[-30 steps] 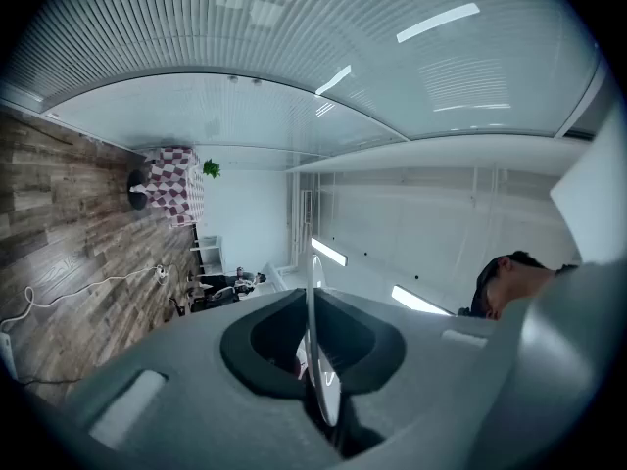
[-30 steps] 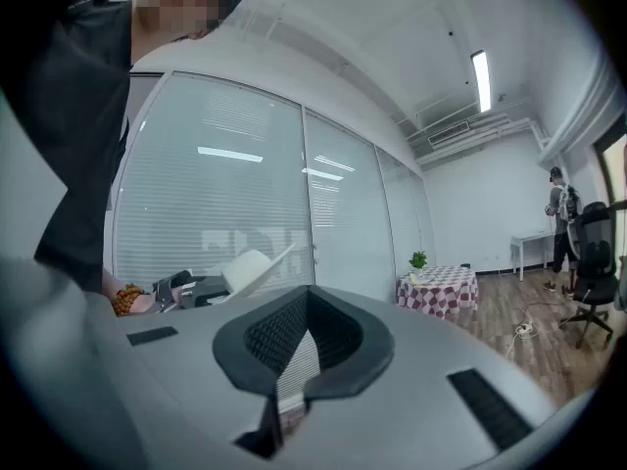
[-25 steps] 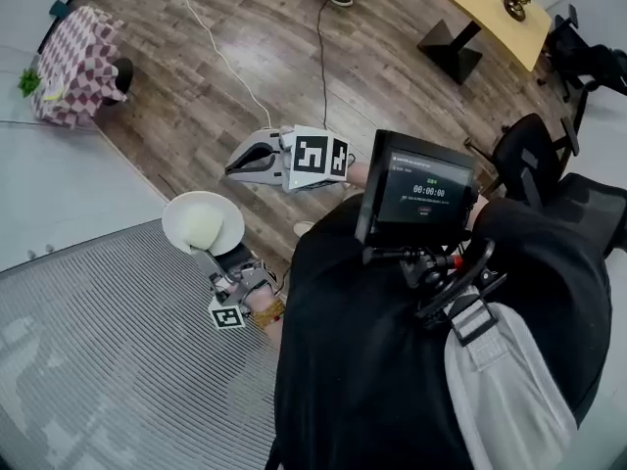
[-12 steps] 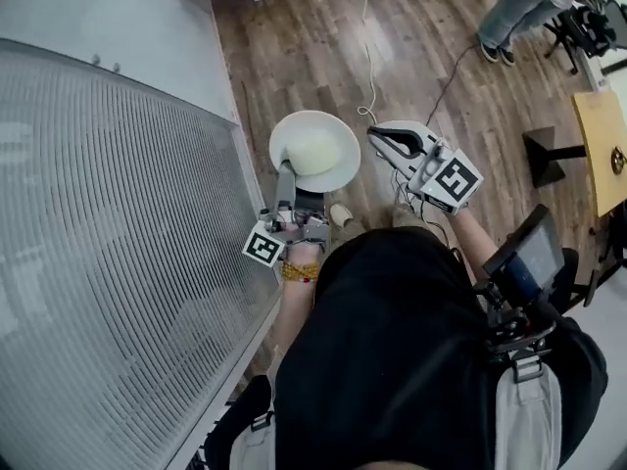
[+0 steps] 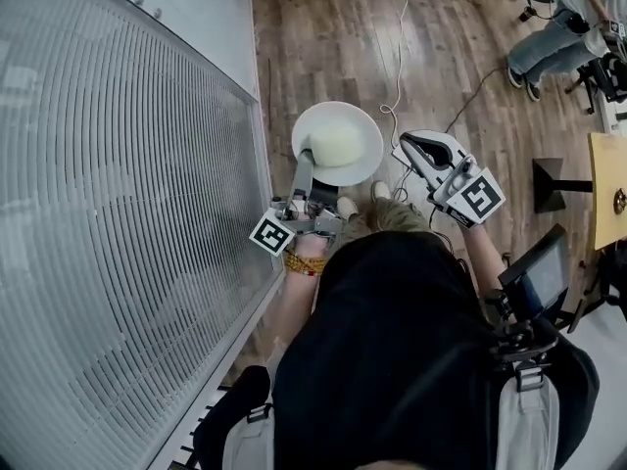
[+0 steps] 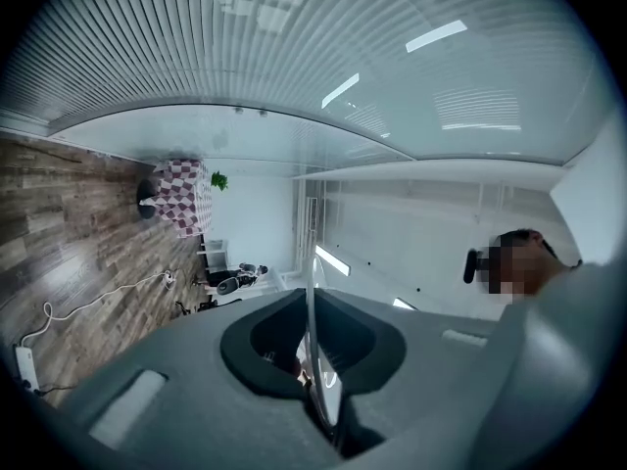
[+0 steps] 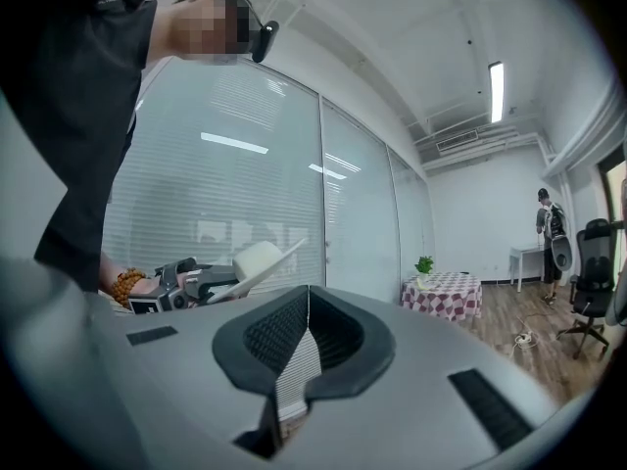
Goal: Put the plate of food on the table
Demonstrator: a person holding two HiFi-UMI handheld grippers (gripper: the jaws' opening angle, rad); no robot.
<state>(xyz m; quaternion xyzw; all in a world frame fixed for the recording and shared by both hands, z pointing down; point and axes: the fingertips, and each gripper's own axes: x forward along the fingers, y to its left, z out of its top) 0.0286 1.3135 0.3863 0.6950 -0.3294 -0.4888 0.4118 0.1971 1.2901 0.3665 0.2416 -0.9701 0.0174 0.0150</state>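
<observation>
the plate (image 5: 372, 150) with its pale mound of food (image 5: 336, 145) is held in the air above the wood floor (image 5: 333, 37), just beside the striped glass wall (image 5: 118, 213), and its near rim is clamped edge-on between the jaws of the left gripper (image 5: 305, 164). the right gripper (image 5: 409, 145) is held just to the right of the plate, apart from it, with its jaws pressed together on nothing. the checkered-cloth bench (image 7: 441, 294), topped by a small plant (image 7: 424, 263), is seen well apart across the room.
</observation>
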